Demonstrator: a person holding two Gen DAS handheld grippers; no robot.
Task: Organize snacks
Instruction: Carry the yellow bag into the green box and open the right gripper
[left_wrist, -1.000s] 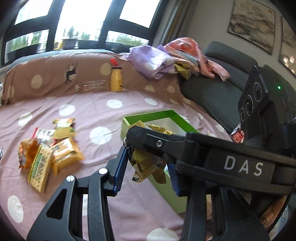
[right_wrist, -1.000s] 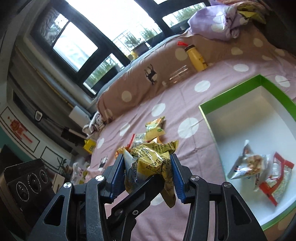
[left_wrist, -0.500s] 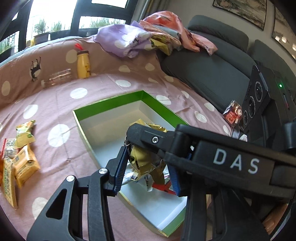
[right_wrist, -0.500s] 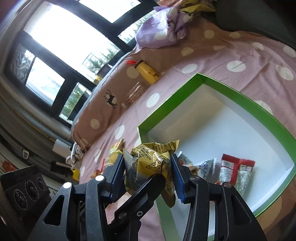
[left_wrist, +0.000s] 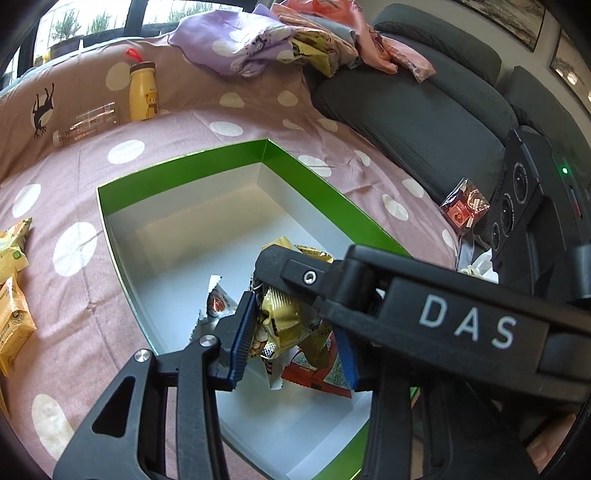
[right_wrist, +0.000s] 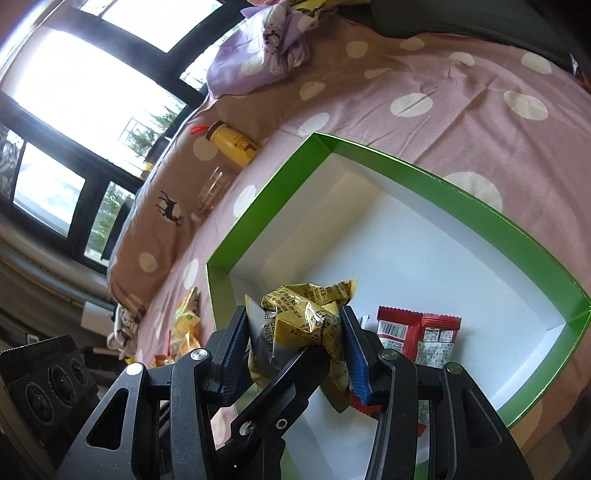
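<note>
Item: yellow snack packet (right_wrist: 303, 325), clamped by both the left gripper (left_wrist: 291, 339) and right gripper (right_wrist: 295, 350) above the green box (right_wrist: 461, 199). Risk: uneven release might have torn it or dropped it onto the red packets (right_wrist: 417, 332).

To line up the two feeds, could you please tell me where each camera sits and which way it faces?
Left wrist: on the left gripper, looking down into the green box; its blue pads show, clamped on the yellow packet, under a black frame marked DAS.
Right wrist: on the right gripper, tilted, facing the box and the windows; its pads show, clamped on that packet.
Shared: box, packet, red snack, yellow bottle.
</note>
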